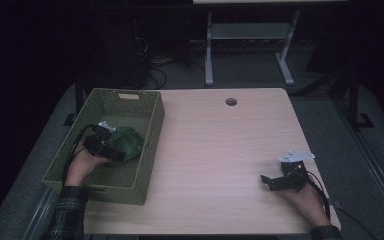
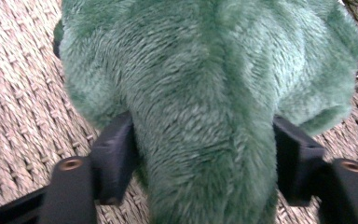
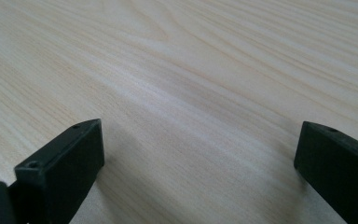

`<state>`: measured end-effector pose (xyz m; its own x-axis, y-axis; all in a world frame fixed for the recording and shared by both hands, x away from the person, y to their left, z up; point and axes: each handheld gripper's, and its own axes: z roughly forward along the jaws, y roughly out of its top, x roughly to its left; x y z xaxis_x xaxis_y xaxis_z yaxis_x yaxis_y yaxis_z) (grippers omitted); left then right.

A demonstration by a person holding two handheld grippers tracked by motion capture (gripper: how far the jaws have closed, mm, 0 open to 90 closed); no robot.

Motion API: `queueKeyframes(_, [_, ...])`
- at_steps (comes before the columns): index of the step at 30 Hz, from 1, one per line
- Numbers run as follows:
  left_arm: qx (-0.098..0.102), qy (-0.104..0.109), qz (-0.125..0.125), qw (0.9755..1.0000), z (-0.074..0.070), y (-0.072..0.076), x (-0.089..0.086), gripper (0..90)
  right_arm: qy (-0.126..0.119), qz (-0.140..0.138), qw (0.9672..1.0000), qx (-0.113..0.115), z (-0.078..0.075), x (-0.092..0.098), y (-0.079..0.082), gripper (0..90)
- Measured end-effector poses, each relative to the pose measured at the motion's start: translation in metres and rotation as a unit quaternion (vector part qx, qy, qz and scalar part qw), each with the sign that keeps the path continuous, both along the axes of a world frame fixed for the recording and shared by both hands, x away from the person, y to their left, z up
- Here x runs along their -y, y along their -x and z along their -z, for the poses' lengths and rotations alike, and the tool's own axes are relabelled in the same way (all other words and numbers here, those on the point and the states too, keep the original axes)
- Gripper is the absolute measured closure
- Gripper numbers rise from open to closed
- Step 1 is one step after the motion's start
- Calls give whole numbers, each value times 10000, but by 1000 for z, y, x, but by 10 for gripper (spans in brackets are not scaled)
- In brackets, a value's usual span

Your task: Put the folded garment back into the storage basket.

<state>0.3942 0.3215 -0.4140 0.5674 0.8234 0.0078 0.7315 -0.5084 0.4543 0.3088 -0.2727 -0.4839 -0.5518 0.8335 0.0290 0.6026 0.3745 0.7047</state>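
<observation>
The left gripper (image 2: 200, 163) view reveals fuzzy green plush (image 2: 205, 84) between parted fingers on woven basket (image 1: 150, 131); at four o'clock, right gripper (image 3: 200, 158) fingers gape over woodgrain desk (image 3: 191, 70).

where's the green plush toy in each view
High view: the plush toy lies in the woven basket at the table's left, at the left gripper.
Left gripper view: it takes up the top and middle, a fold running down between the two black jaws, basket weave beneath.
Right gripper view: not in it; bare table ahead of open jaws.
Shared landmark: the basket weave.
</observation>
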Motion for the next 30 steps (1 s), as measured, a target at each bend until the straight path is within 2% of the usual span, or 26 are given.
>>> queueKeyframes(5, [136,-41,-72,9999,-2,2,-1,141,4,-3,10000,-3,0,0,0,10])
queueKeyframes(12, [324,31,-85,9994,-9,7,-6,134,1,-1,10000,-4,0,0,0,10])
queueKeyframes(16, [484,180,-128,9986,-20,10,-5,134,-2,3,10000,-2,0,0,0,10])
queueKeyframes(21, [726,431,-81,9964,-38,15,2,134,3,1,10000,-4,0,0,0,10])
queueKeyframes(23, [766,529,-52,9956,-46,17,8,134,0,1,10000,-2,0,0,0,10])
queueKeyframes(26, [911,660,9,9937,-58,19,16,136,4,0,10000,-4,0,0,0,10])
queueKeyframes(30, [1072,930,110,9898,-72,21,29,137,2,2,10000,-4,0,0,0,10])
